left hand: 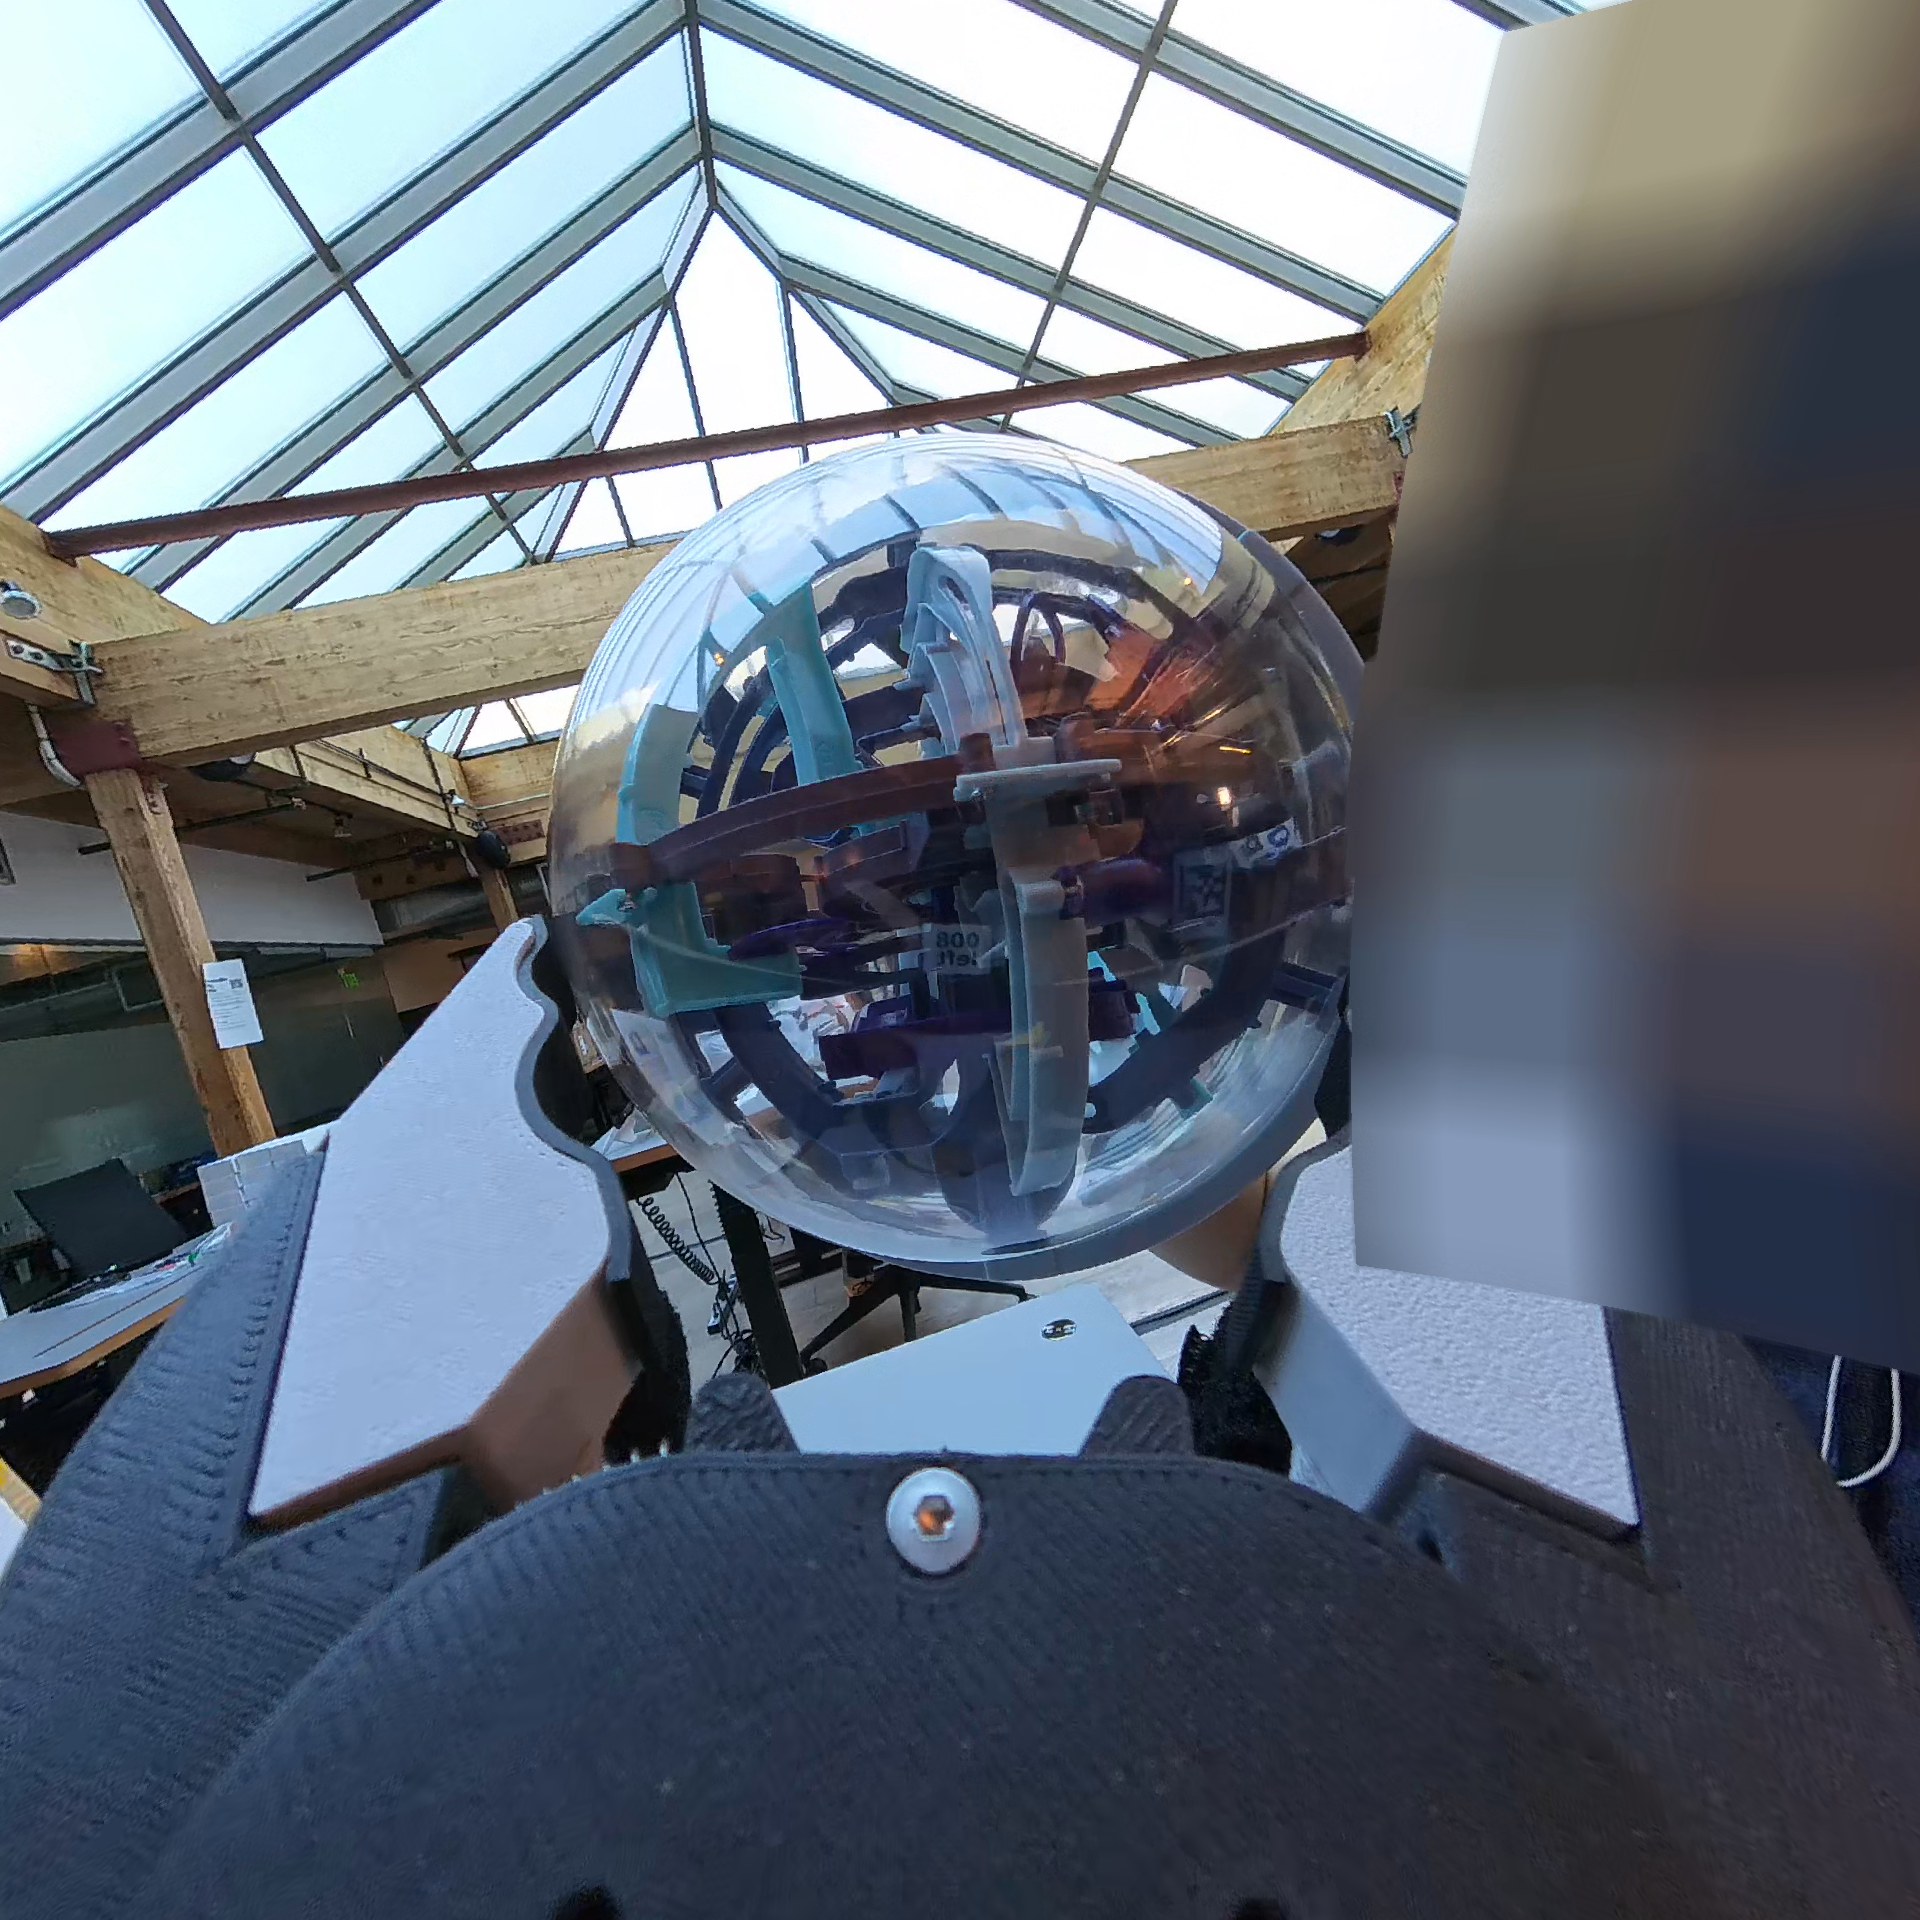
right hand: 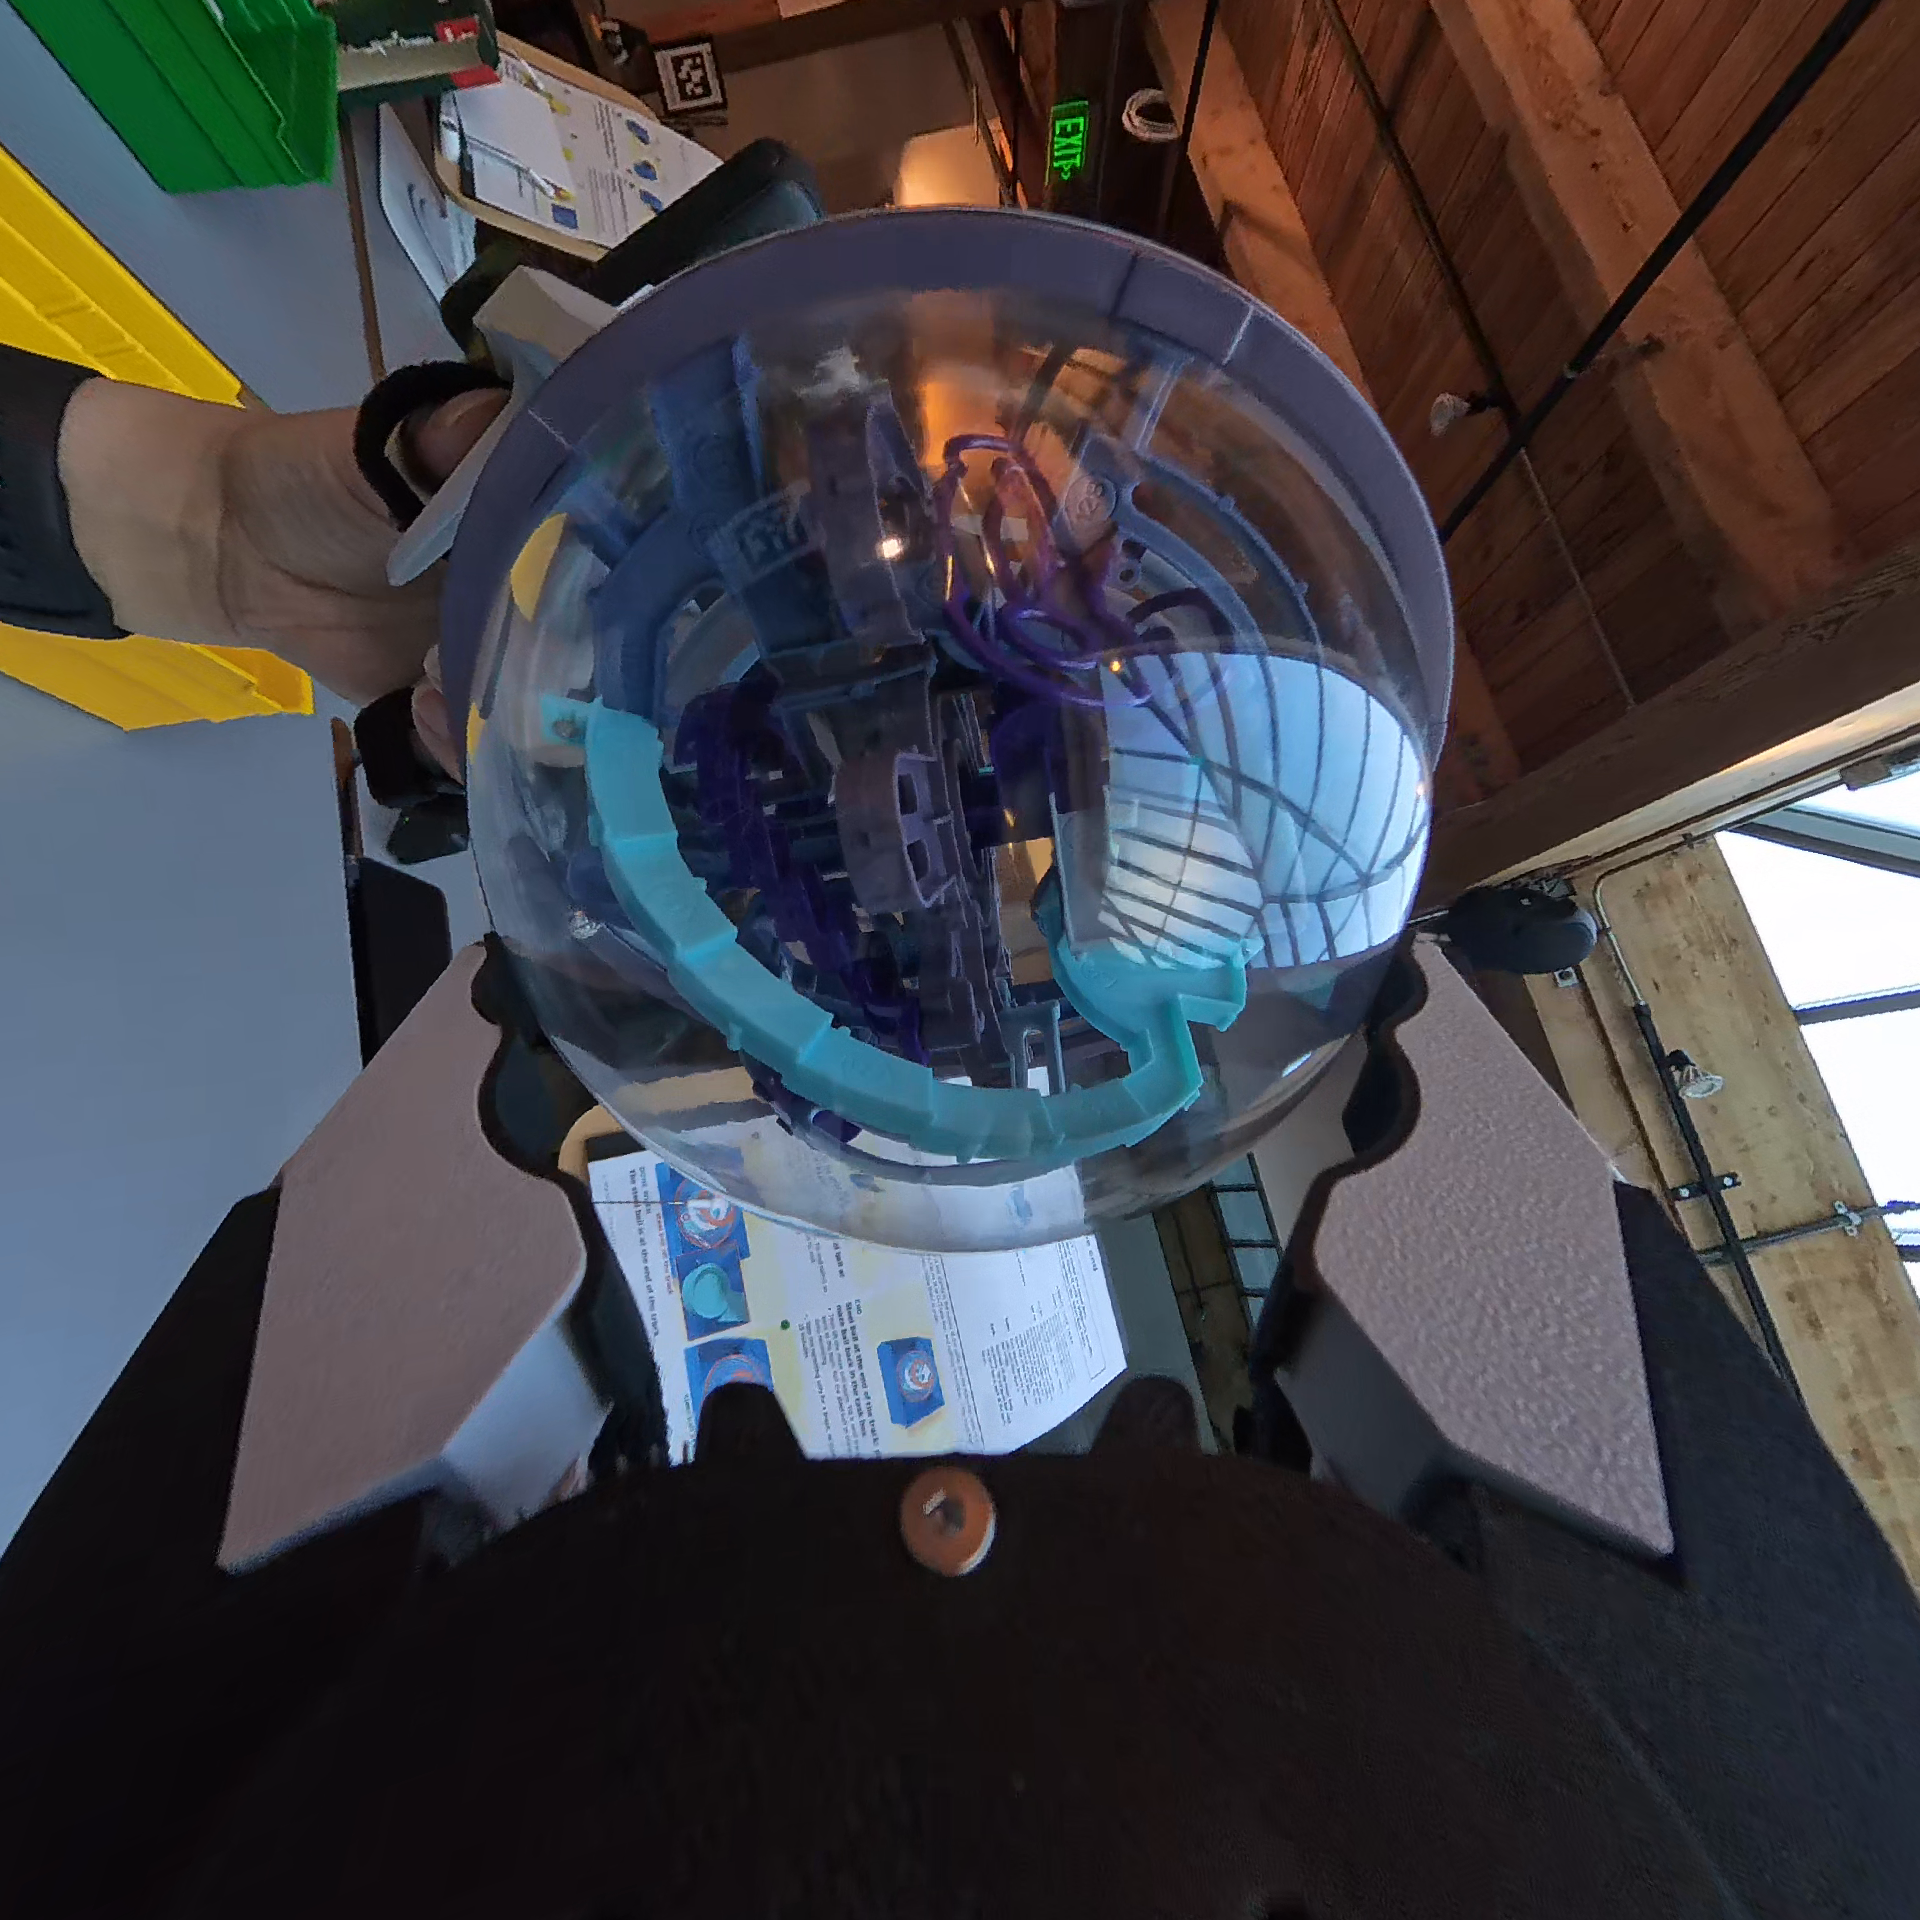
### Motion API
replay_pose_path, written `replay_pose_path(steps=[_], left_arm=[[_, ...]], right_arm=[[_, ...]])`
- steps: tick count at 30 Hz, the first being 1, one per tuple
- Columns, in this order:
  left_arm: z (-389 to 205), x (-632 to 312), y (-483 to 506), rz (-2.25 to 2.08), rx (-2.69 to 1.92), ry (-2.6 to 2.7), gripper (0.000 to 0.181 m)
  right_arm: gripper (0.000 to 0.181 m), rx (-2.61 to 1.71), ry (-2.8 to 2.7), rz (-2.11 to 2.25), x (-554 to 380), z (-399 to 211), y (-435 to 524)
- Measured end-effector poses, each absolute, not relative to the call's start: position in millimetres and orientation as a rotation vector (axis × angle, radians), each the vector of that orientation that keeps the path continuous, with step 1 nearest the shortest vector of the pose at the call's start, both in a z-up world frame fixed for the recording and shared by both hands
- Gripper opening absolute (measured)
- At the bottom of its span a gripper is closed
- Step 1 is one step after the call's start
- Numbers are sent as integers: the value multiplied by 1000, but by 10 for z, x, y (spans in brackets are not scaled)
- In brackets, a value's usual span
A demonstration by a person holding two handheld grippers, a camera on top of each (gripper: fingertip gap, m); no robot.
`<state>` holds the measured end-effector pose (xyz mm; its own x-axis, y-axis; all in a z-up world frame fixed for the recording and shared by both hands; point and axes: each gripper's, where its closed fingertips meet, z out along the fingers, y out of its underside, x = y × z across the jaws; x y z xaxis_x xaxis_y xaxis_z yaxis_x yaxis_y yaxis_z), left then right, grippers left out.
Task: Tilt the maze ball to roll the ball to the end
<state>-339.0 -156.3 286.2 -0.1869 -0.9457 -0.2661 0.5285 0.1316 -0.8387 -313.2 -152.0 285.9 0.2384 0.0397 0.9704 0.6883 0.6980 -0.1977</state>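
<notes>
The right gripper has its fingers wide apart, pressed on both sides of the maze ball, which sits at 12 o'clock from it. The left gripper also clamps the maze ball between spread fingers. The grey seam ring runs across the top; the turquoise track curves low. The sphere has no long axis.

The left gripper pointed steeply upward, its two pale fingers spread wide and pressed against opposite flanks of the maze ball. The right gripper clamped the same sphere from another side, fingers equally splayed, while a bare hand gripped the left gripper's handle.
</notes>
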Motion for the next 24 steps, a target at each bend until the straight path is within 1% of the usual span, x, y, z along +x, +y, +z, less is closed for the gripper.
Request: replay_pose_path(steps=[1,24], left_arm=[[2847,-3388,-1551,-1438,-531,1065,143],[2589,-3346,-1397,-1517,-564,1030,143]], right_arm=[[156,-707,-1276,-501,-3131,2847,-1510],[156,-832,-1383,-557,-3106,2633,-1371]])
